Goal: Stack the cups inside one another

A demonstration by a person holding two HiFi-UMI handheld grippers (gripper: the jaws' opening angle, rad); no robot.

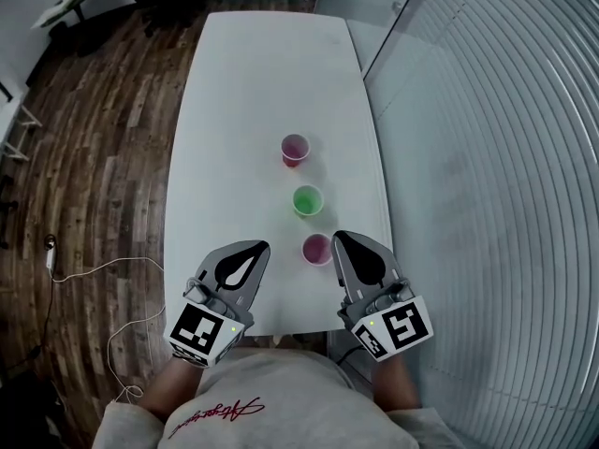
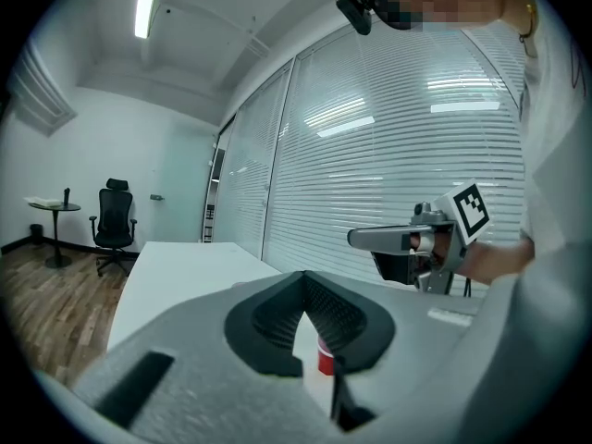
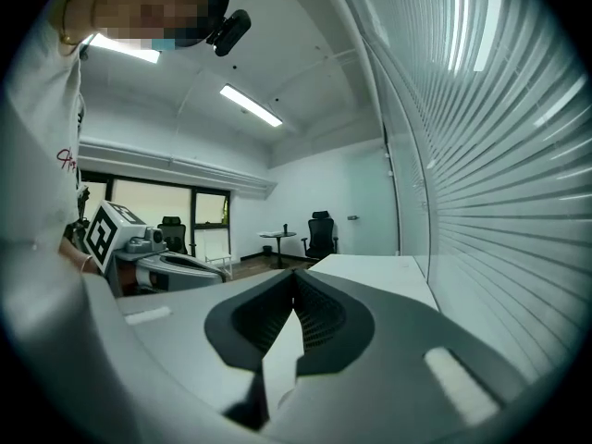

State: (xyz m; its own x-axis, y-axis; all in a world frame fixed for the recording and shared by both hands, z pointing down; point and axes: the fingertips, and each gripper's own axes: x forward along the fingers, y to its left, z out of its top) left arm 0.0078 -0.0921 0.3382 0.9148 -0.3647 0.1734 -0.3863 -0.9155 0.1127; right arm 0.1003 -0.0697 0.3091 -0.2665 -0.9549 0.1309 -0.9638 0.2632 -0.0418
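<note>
Separately upright on white table (image 1: pixel 253 92), red cup (image 1: pixel 295 149), green cup (image 1: pixel 307 200), pink cup (image 1: pixel 316 249), left claw (image 1: pixel 241 260) and right claw (image 1: pixel 360 255) closed, empty.

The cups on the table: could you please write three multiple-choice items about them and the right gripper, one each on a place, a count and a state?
1. Where in the row does the green cup stand?
A. nearest the person
B. in the middle
C. farthest from the person

2. How many cups stand on the table?
A. two
B. three
C. four

3. How is the right gripper?
A. fingers together, nothing between them
B. fingers closed on a cup
C. fingers wide apart

Answers:
1 B: the head view shows the far cup beyond it and the near cup before it.
2 B: those three cups are the only ones, each standing apart.
3 A: in the right gripper view the fingers meet at their tips and hold nothing.
</note>
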